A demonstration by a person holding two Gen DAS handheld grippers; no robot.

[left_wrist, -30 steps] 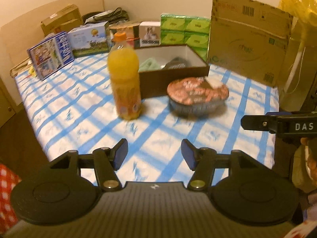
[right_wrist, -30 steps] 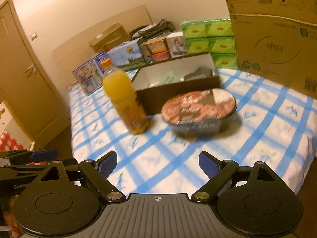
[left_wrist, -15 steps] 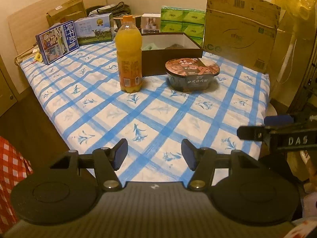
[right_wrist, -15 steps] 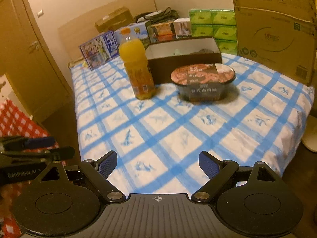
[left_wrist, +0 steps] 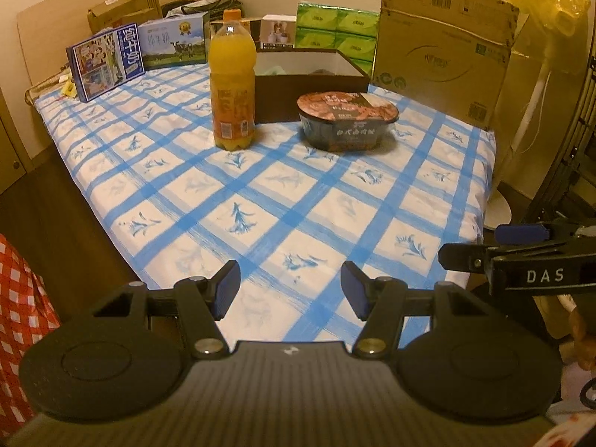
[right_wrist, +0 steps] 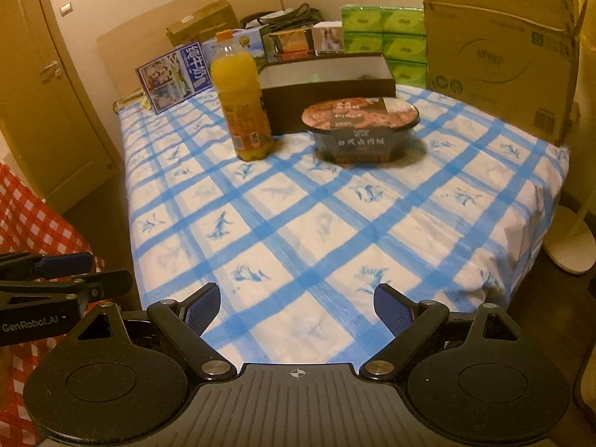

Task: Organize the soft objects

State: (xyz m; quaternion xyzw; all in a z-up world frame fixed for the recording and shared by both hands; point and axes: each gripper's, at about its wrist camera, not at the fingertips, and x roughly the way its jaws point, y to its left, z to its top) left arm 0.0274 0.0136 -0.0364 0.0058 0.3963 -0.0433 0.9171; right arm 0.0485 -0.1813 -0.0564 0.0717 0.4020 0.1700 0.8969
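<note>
A dark brown open box (left_wrist: 313, 85) (right_wrist: 327, 82) stands at the far middle of the blue-checked tablecloth (left_wrist: 260, 186) (right_wrist: 316, 205). A pale green soft item (left_wrist: 273, 70) and a dark one (left_wrist: 324, 72) peek over its rim. My left gripper (left_wrist: 290, 287) is open and empty over the table's near edge. My right gripper (right_wrist: 296, 305) is open and empty over the near edge too. Each gripper shows at the side of the other's view.
An orange juice bottle (left_wrist: 231, 85) (right_wrist: 242, 100) and a sealed noodle bowl (left_wrist: 348, 119) (right_wrist: 361, 130) stand in front of the box. Milk cartons (left_wrist: 106, 61), green tissue packs (left_wrist: 335, 33) and a big cardboard box (left_wrist: 443, 48) line the far edge. A fan stand (right_wrist: 570, 238) is at right.
Both grippers have pulled back from the box and bottle toward the near table edge, so more tablecloth shows. Both stay open and empty.
</note>
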